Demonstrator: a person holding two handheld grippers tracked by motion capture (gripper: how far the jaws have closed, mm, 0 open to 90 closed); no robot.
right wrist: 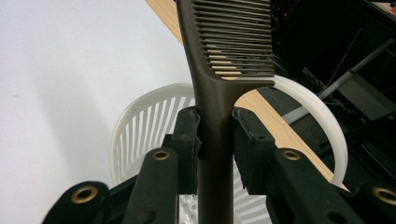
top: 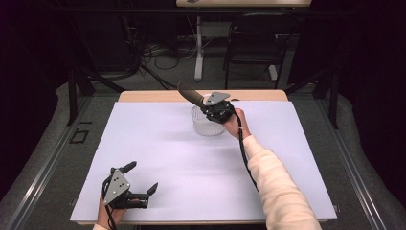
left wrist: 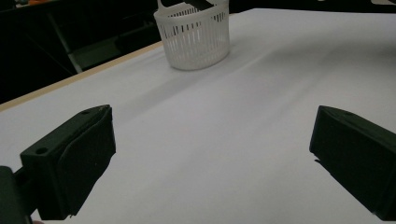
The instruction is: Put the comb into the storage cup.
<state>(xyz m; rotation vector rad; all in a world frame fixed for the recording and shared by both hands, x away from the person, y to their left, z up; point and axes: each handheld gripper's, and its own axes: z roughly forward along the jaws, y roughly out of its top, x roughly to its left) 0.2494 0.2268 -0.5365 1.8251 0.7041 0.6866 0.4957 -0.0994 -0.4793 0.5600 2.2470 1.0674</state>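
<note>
Near the table's far edge, about midway along it, the right gripper [top: 207, 106] holds a brown comb [top: 190, 95] over a white slatted basket [top: 206, 125]. Its jaws are closed on the comb's handle, one pad pressing each side, and the toothed end sticks out past them toward the far edge. By the near left corner the left gripper [top: 141, 178] rests low over the white sheet [top: 158, 153], jaws spread wide with nothing between them.

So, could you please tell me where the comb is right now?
The comb is clamped by its handle in the right gripper, held over the white basket near the table's far edge in the high view.
</note>
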